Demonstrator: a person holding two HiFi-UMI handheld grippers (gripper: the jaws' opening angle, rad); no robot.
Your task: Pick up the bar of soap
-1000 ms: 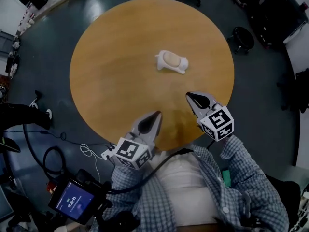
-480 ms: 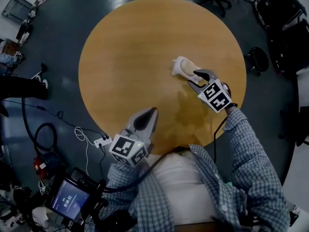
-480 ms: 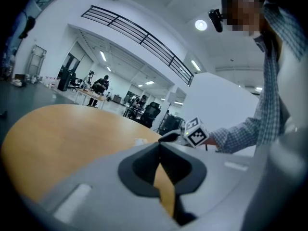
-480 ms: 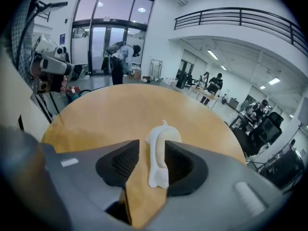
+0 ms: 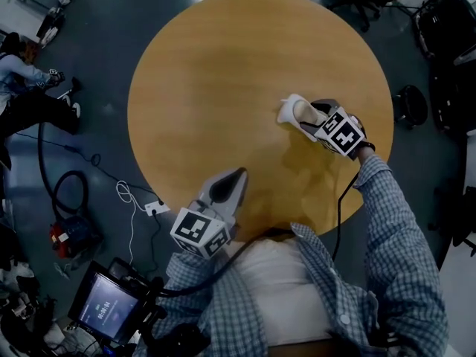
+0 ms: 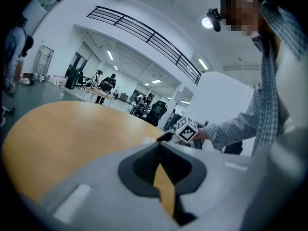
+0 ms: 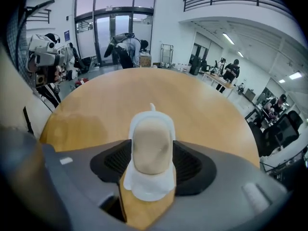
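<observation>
**Bar of soap framed by the opening right jaws**

The bar of soap (image 7: 151, 146), pale beige and rounded, is seen lying in a white soap dish (image 7: 148, 189) on the round wooden desk (image 5: 223, 88). In the head view, the soap (image 5: 303, 111) and its dish (image 5: 287, 112) are found on the right part of the desk, well inside the edge.

The right gripper (image 5: 315, 117) is placed at the dish, with one jaw on either side of it. In the right gripper view, the soap and dish are seen between the dark ribbed pads (image 7: 113, 161). The jaws of the right gripper (image 7: 152, 163) are opening at this moment, and nothing is clamped by them; the soap rests in the dish on the desk. The marker cube (image 5: 343, 134) is seen just behind the jaws, followed by a checked sleeve (image 5: 387, 222).

The left gripper (image 5: 233, 182) is held at the near edge of the desk, well apart from the soap. In its own view, the jaws of the left gripper (image 6: 161, 148) are clenched tip to tip with nothing between them. Beyond them, the right gripper's cube (image 6: 186, 129) is visible across the desk.
</observation>
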